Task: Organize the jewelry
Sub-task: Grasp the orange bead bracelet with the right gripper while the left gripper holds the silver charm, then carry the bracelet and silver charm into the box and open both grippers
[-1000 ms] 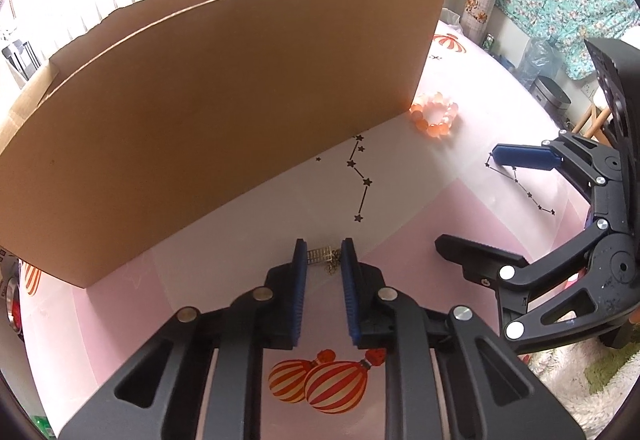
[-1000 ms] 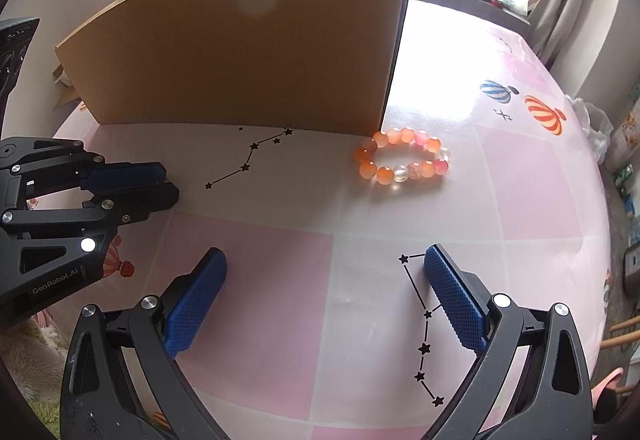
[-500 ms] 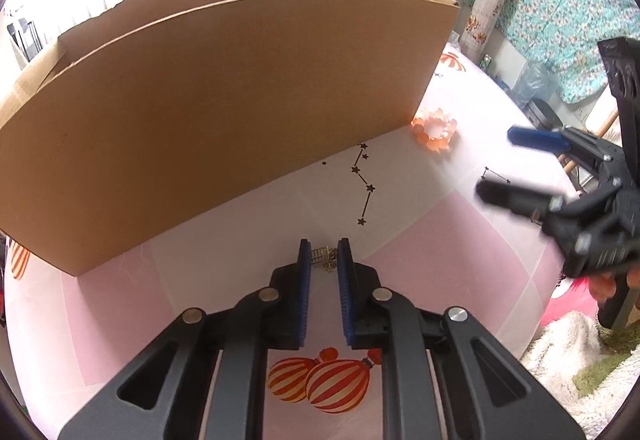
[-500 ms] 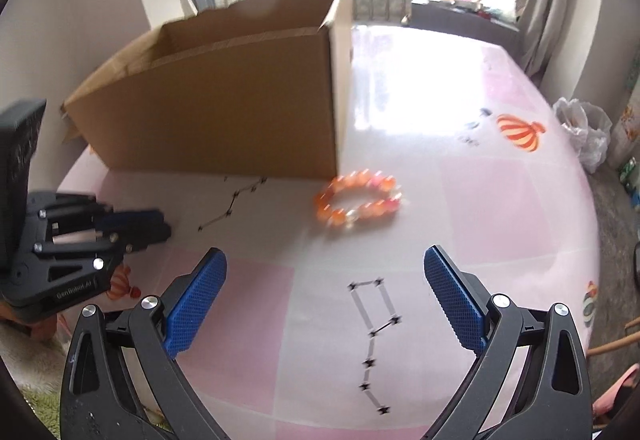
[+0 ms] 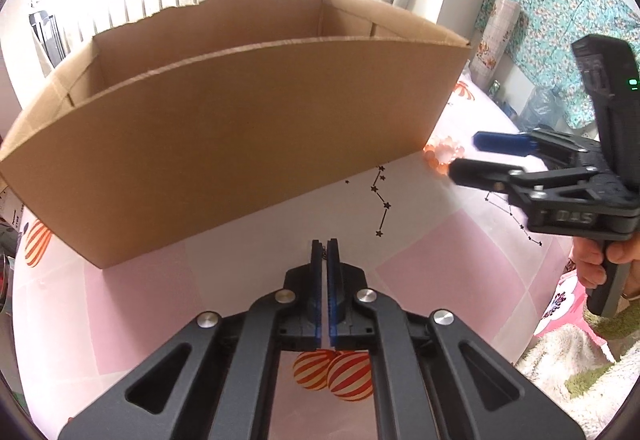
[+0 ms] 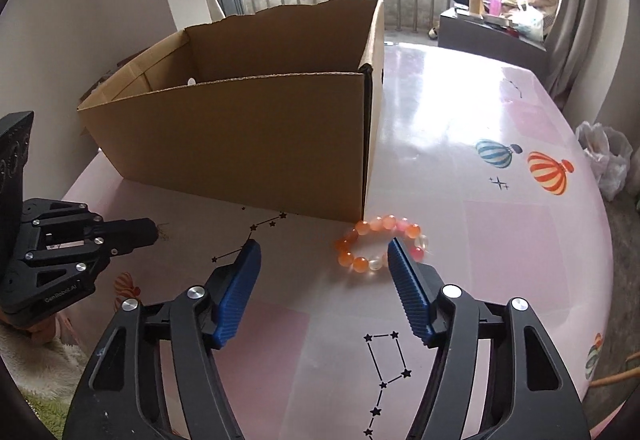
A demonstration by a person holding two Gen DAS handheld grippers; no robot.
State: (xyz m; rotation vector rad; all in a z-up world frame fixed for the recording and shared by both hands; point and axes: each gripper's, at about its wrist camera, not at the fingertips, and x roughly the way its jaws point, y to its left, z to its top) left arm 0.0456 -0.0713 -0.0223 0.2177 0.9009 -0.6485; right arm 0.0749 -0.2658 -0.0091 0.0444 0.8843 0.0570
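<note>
Left cam: sat on left gripper [image 5: 324, 246], looked down at table, close to box [image 5: 240, 144].
Right cam: on right gripper [image 6: 324, 252], looked down, farther back.
Both saw: box, bead bracelet [image 6: 380, 248].

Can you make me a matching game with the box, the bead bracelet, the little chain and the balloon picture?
Things:
1. cardboard box
2. bead bracelet
3. little chain
4. striped balloon picture

Places or states:
A. pinched in the left hand-held gripper
B. printed on the tablecloth
C. lying by the box corner
D. standing open on top

Pairs: 1-D, 2-C, 3-A, 4-B
</note>
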